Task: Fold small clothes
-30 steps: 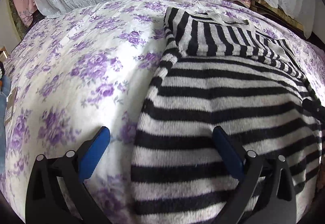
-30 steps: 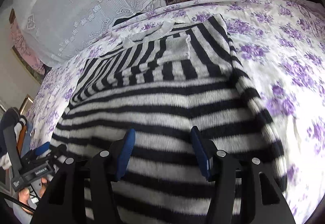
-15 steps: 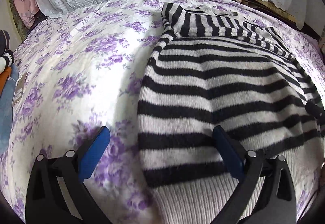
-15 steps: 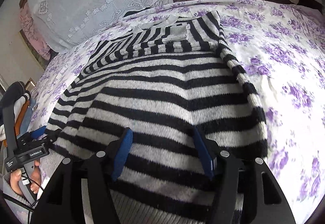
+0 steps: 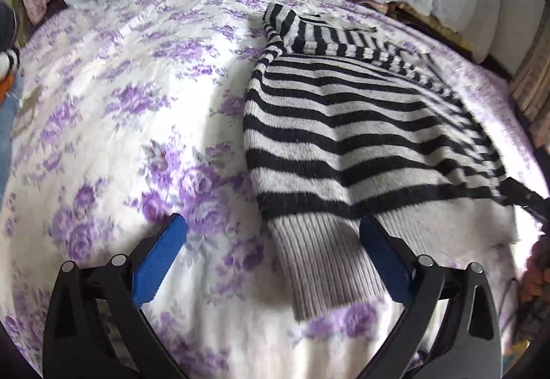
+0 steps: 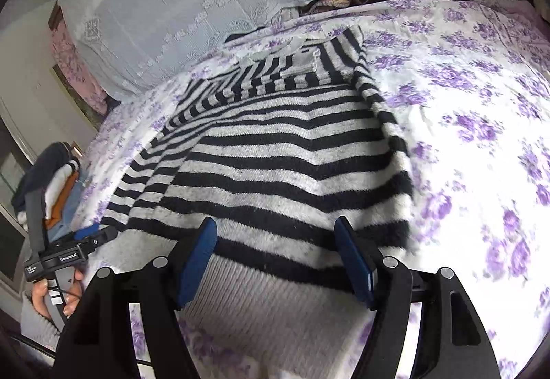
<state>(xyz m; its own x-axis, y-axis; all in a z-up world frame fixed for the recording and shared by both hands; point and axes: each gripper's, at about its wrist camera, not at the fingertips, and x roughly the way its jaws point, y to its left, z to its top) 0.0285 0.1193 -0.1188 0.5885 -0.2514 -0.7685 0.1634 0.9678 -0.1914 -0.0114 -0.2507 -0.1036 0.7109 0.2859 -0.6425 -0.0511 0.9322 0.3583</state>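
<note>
Drawn back toward the near edge of the bed since the earlier frames, both grippers; ribbed grey hem of striped sweater [image 5: 347, 138] now fully in view. Left gripper [image 5: 271, 258]: jaws spread wide, nothing pinched, left blue pad above floral bedsheet [image 5: 113, 124], right pad above the hem's left corner. Right gripper [image 6: 276, 257]: jaws just opening further, spread apart above the hem, cloth below them but not gripped. Sweater black-and-grey striped, lying flat on the bedsheet, sleeves folded in over the body, collar at the far end near lace-covered pillows [image 6: 192, 0]. Left gripper also visible from the right wrist view, held in a hand [image 6: 51, 296] at the sweater's lower left corner.
</note>
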